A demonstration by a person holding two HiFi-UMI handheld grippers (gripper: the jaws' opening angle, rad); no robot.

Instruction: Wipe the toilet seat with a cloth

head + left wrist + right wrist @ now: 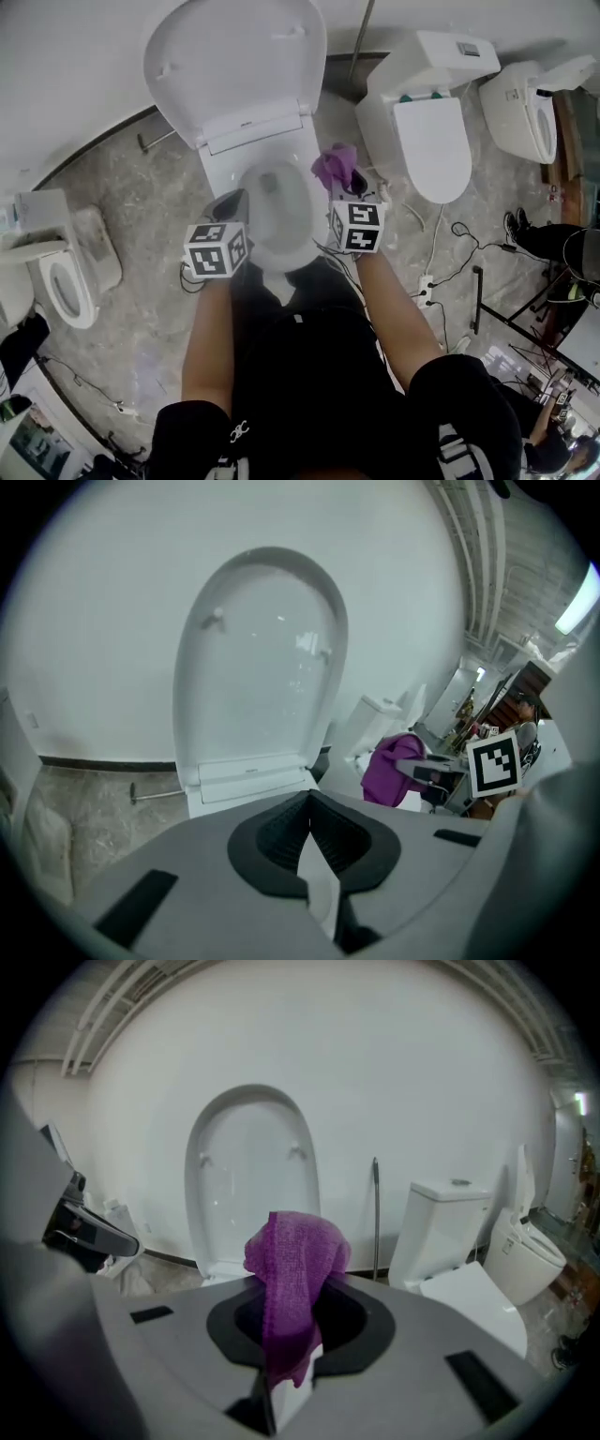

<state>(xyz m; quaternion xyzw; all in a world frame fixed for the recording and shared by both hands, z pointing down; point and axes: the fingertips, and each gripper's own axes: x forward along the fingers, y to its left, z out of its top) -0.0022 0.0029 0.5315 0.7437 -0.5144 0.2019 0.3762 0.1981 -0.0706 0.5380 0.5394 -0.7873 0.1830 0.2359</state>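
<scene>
The white toilet stands with its lid (234, 66) raised and its seat rim (307, 220) showing around the bowl. My right gripper (343, 184) is shut on a purple cloth (334, 165), held above the bowl's right side. In the right gripper view the cloth (292, 1269) drapes out of the jaws in front of the lid (251, 1176). My left gripper (234, 200) hovers over the bowl's left side, shut with nothing in it. The left gripper view shows its closed jaws (309, 834), the lid (262, 658) ahead and the cloth (394, 766) to the right.
Another toilet (431, 122) stands close on the right, a third (525, 108) further right, and one (61, 281) at the left. Cables and a power strip (427, 286) lie on the stone floor. A metal pipe (361, 37) runs up the wall. A person (553, 431) is at bottom right.
</scene>
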